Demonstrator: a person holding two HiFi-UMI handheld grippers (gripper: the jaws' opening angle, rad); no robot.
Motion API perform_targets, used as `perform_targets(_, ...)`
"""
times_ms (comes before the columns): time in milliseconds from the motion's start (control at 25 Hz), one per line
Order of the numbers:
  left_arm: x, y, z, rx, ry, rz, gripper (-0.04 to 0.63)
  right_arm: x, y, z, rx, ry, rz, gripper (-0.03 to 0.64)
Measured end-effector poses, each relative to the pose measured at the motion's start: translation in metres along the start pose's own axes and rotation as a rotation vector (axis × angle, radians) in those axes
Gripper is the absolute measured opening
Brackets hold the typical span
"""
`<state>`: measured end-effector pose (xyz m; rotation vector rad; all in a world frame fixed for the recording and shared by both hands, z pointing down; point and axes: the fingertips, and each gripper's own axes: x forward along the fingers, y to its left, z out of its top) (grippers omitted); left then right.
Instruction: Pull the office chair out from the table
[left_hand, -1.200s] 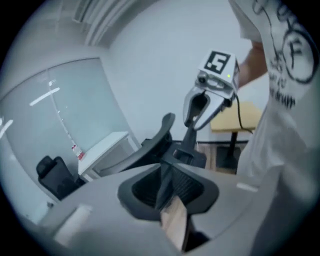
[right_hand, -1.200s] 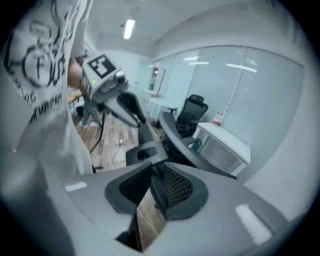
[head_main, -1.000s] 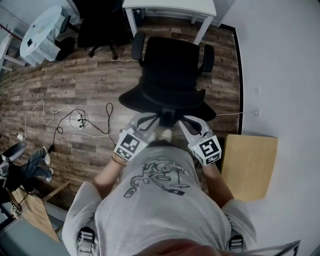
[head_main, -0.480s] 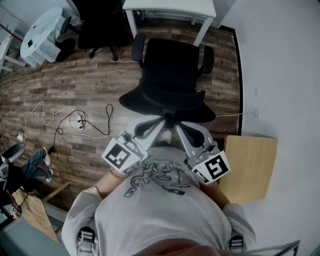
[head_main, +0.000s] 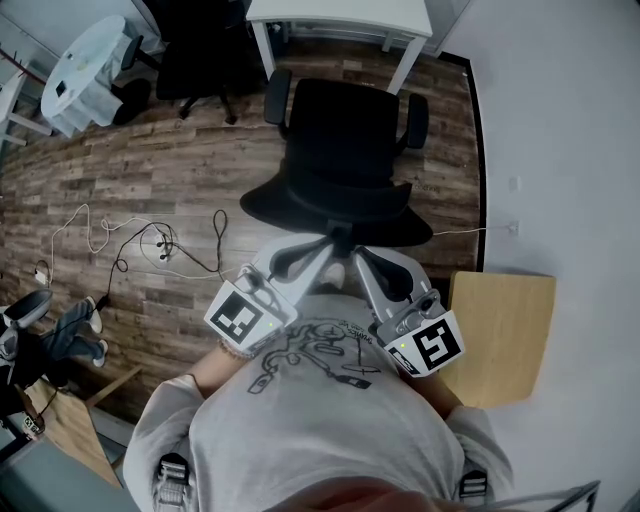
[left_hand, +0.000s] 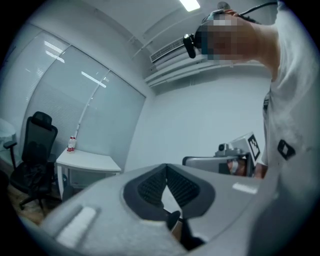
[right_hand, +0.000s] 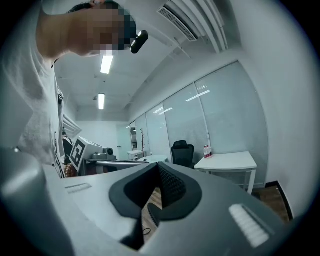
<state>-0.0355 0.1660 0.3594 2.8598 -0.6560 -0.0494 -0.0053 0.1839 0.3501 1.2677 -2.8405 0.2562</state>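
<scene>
Wood-plank floor (head_main: 150, 160) carries the white table (head_main: 340, 14) at the far end. The black office chair (head_main: 340, 140) stands before it, its seat apparently clear of the tabletop. Any further pull would want both grippers opened, set evenly on the backrest's top edge, then drawn straight back. Left gripper (head_main: 318, 243) and right gripper (head_main: 360, 256) are closed on nothing, their tips near the backrest without touching it.
</scene>
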Motion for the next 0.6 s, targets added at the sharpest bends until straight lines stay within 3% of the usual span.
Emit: perform_targets(600, 0.0043, 0.0081, -0.0024, -0.007, 0.013, -0.011, 0.002, 0.0100, -0.0070, -0.0041, -0.004, 0.020, -0.009, 0.008)
